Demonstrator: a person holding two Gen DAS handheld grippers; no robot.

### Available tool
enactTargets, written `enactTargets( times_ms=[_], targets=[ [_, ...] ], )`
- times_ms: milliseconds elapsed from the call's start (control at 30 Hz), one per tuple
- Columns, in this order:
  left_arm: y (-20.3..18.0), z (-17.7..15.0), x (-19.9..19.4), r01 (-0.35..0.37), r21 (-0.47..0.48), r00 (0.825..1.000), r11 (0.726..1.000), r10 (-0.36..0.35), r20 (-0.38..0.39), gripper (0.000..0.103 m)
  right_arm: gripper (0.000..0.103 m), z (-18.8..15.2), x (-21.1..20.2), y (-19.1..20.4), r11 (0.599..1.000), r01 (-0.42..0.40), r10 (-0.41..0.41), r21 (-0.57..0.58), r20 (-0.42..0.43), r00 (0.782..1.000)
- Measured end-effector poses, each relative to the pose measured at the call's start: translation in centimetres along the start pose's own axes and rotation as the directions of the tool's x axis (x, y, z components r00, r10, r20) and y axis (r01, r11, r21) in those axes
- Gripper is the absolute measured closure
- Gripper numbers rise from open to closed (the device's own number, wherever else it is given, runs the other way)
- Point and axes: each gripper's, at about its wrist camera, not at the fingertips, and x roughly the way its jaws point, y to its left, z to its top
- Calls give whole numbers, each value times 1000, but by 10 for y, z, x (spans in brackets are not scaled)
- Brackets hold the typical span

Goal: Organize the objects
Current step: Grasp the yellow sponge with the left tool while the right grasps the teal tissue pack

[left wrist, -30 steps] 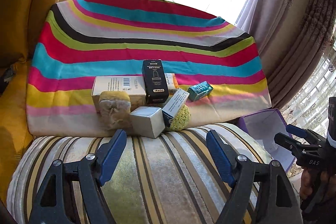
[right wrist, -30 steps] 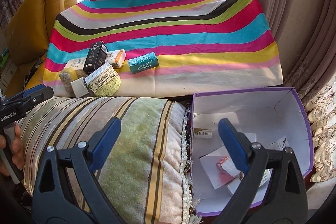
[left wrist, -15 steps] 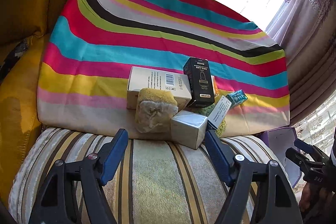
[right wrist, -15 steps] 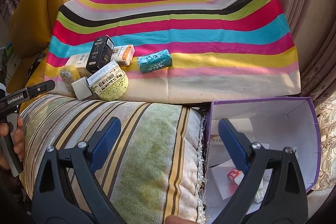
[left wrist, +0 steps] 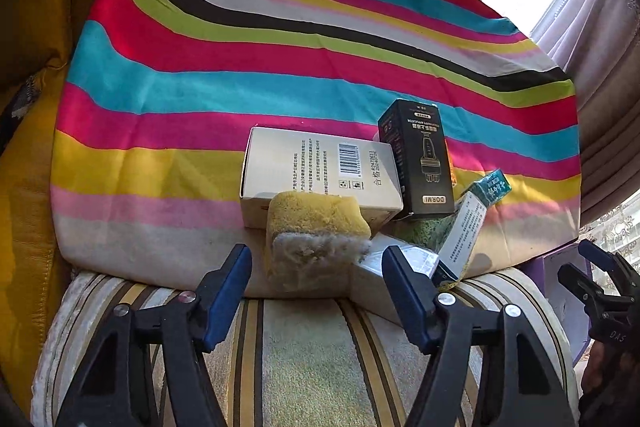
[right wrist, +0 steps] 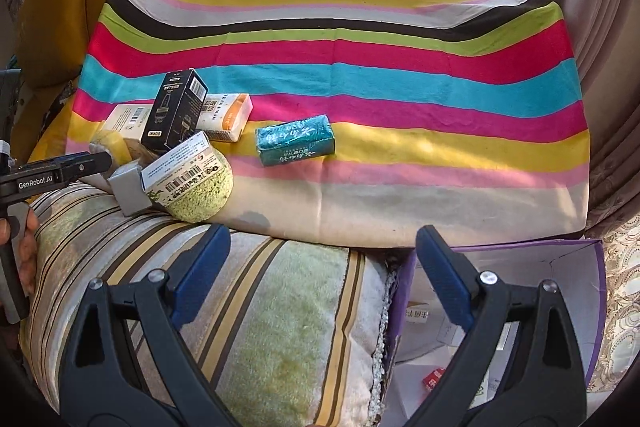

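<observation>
A pile of small things lies on the striped cloth [left wrist: 240, 87]: a yellow sponge [left wrist: 316, 235], a white barcode box [left wrist: 320, 175], a black DORMI box [left wrist: 420, 159], a grey box [left wrist: 404, 259], a green scourer [right wrist: 200, 191] with a white label, and a teal packet [right wrist: 296, 139]. My left gripper [left wrist: 316, 295] is open and empty, its fingers on either side of the sponge's near end. My right gripper [right wrist: 320, 279] is open and empty, above the cushion edge and short of the teal packet. The left gripper also shows in the right wrist view [right wrist: 64, 171].
A striped plush cushion [right wrist: 260, 327] lies in front of the cloth. A purple box [right wrist: 520, 307] with several small packets inside stands at the right, also in the left wrist view [left wrist: 560, 291]. A yellow sofa [left wrist: 32, 107] is left, curtains right.
My left gripper has moved forward and left, up to the sponge. My right gripper has moved left and forward, away from the purple box and toward the teal packet.
</observation>
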Motion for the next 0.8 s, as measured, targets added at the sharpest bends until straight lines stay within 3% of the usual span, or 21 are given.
enactTargets(
  times_ms=[300,500,800],
  targets=[
    [1,7,16,6,-7,999,1000,-6,-36,48,8,25,35,8,998,-10,8,-70,-31,999],
    [4,9,18,7,-9,1000,1000,-7,-28,51,8,37,58,16,993,-14,7,-117,-56,998],
    [0,5,-8,-35,16,996,999,34,84,53,8,55,88,22,991,-21,10,-136,-80,997]
  ],
)
